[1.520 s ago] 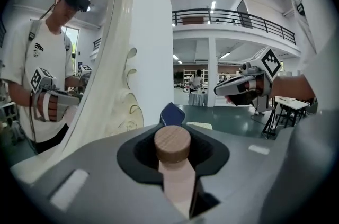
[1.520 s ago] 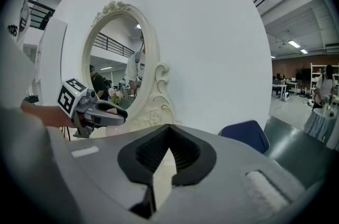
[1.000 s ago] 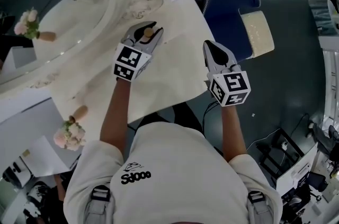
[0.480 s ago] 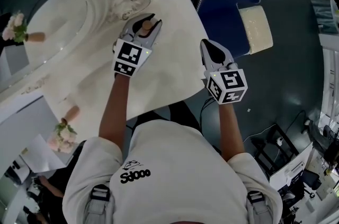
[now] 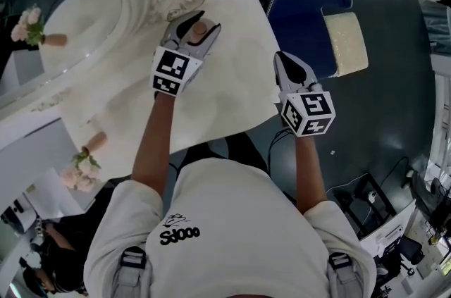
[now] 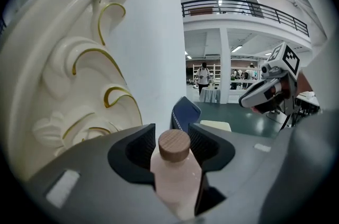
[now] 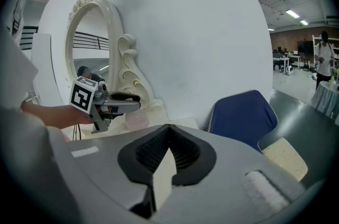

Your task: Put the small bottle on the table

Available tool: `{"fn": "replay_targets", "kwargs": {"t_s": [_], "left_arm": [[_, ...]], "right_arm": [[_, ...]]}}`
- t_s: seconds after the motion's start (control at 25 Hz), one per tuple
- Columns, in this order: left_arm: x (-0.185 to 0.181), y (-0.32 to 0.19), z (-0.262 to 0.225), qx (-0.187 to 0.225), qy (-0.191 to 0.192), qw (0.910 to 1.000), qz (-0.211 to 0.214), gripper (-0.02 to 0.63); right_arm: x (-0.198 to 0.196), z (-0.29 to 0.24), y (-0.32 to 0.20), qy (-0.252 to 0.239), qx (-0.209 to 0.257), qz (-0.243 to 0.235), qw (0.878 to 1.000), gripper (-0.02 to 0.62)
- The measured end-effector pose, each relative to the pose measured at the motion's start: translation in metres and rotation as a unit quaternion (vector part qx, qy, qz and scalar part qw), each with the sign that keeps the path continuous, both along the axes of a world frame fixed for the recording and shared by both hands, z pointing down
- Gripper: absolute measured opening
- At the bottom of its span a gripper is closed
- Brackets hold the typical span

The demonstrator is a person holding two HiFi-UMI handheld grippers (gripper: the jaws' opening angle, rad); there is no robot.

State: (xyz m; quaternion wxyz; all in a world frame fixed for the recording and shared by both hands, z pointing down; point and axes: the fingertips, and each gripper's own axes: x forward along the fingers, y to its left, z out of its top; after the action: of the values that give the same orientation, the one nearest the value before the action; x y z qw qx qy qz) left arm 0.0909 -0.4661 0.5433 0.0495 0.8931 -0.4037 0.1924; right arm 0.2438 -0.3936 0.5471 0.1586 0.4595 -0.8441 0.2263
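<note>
Supporting surface: a pale table [image 5: 232, 82] runs from near left to far right, its right edge over a dark floor.
Person: a white shirt [image 5: 218, 233] fills the near middle, a bare forearm reaching out to each gripper.
Mirror: an oval one in an ornate cream frame [image 5: 134, 11] stands at the far left of the table, its scrolled foot just beyond the left gripper.
Chair: a blue chair [image 5: 303, 15] sits off the table's far right corner, a cream cushion [image 5: 347, 43] at its right side.
Left gripper [image 5: 204, 20]: over the far part of the table by the mirror's foot; its jaws have just been opening and stand spread, with the bottle between them and a gap at its right side.
Right gripper [image 5: 285, 58]: at the table's right edge, well apart from the left one, jaws together at the tips with nothing between them.
Small bottle [image 6: 175, 175]: pink with a wooden cap, upright between the left jaws; the right gripper view shows its base down at the table top.
Flowers [image 5: 83, 168]: a pink sprig lies at the table's near left.
</note>
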Motion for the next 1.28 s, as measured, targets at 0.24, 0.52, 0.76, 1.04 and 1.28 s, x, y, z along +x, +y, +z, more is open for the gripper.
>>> {"fn": "replay_targets", "kwargs": {"t_s": [0.24,0.52,0.76,1.04,1.28], "left_arm": [[-0.028,0.025,-0.018,-0.014,0.031,0.9987,-0.039,0.233],[-0.083,0.063,-0.043,0.002,0.028,0.9968,-0.074,0.188],[-0.137,0.094,-0.066,0.022,0.018,0.9932,-0.113,0.050],[-0.181,0.138,-0.112,0.065,0.008,0.9917,-0.111,0.018],[-0.229,0.166,-0.169,0.102,0.026,0.9819,-0.157,0.018]], "right_arm": [[-0.016,-0.023,0.001,0.009,0.022,-0.036,0.999,0.002],[-0.066,-0.051,0.008,0.016,0.055,-0.089,0.994,0.002],[-0.111,-0.077,0.023,0.031,0.088,-0.125,0.988,0.002],[-0.168,-0.112,0.042,0.037,0.127,-0.171,0.976,0.002],[-0.220,-0.162,0.055,0.046,0.190,-0.213,0.957,0.002]]}}
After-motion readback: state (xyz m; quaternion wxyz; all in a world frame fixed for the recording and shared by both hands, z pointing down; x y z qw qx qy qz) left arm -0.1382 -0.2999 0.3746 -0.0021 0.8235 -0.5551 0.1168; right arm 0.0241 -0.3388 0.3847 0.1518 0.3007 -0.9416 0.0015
